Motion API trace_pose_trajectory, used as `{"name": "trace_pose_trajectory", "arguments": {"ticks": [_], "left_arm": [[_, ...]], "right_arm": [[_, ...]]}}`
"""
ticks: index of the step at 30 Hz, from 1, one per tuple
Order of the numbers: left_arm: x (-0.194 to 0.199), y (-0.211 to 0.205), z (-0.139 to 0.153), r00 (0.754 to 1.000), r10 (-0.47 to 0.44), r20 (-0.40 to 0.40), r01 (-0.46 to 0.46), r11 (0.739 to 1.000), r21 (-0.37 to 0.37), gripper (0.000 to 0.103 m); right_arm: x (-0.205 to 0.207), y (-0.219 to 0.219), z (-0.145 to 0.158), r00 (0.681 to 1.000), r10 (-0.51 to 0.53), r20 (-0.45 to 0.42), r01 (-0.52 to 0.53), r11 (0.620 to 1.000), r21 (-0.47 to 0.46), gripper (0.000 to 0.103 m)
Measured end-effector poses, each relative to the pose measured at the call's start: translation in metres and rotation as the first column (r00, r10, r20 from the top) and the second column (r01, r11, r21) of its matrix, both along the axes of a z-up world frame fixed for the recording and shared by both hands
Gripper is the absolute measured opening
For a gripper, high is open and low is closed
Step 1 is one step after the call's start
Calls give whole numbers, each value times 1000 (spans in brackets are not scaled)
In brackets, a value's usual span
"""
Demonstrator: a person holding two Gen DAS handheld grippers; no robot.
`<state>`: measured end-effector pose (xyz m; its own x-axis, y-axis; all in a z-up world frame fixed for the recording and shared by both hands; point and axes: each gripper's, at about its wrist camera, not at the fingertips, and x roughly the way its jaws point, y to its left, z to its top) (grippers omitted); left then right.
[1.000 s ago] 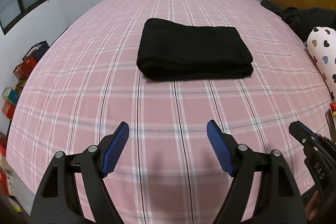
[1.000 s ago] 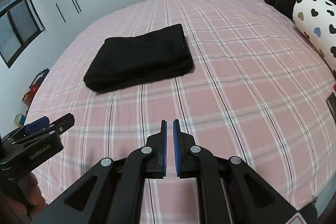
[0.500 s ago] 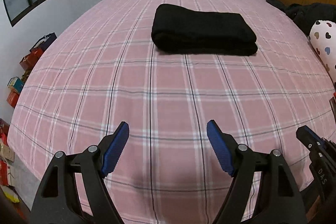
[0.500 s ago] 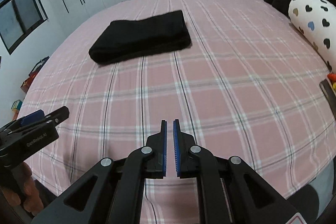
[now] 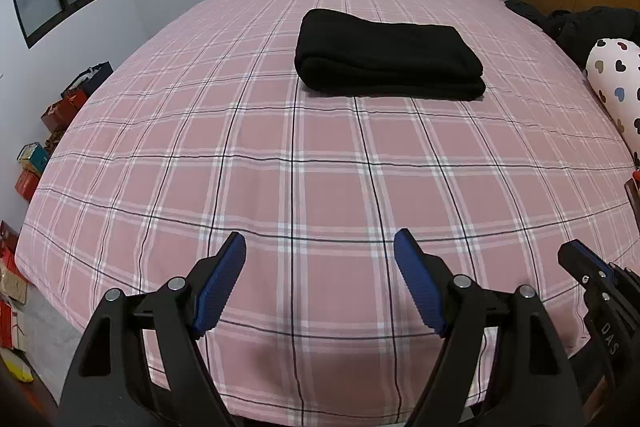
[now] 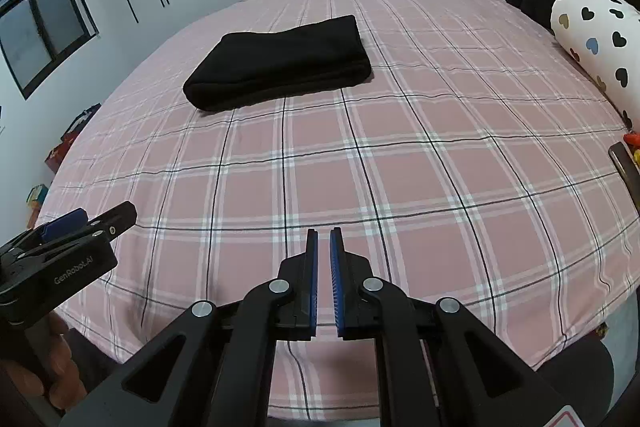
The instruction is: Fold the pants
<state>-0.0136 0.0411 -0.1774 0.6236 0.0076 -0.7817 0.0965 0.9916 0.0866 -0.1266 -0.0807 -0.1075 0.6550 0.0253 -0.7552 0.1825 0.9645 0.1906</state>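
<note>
Black pants sit folded in a neat stack mid-bed, well beyond both grippers, left gripper spread wide and empty, right gripper pinched closed on nothing, so folding looks finished, with nothing left but to pull clear.

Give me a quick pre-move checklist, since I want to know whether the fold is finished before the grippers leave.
1. Black pants folded into a compact stack on the bed: ok.
2. Stack lies flat, edges roughly even: ok.
3. Left gripper open, nothing between its jaws: ok.
4. Right gripper shut, holding nothing: ok.
5. Both grippers well clear of the pants, near the bed's front edge: ok.
6. Hidden underside and far edge of the stack tidy: cannot tell.
</note>
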Motion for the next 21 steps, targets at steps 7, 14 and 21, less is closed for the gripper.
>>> {"name": "trace_pose_trajectory", "arguments": {"ticks": [7, 14, 21], "left_arm": [[-10, 0, -3, 1000, 5, 9, -5, 1000, 8, 74], [-17, 0, -2, 1000, 7, 13, -7, 1000, 11, 74], [-20, 0, 0, 1000, 12, 21, -13, 1000, 25, 74]], "right_arm": [[-9, 1, -3, 1000, 0, 1, 0, 1000, 8, 8], [-15, 1, 0, 1000, 2, 9, -2, 1000, 9, 8], [-17, 4, 2, 1000, 10, 14, -10, 1000, 10, 9]]}}
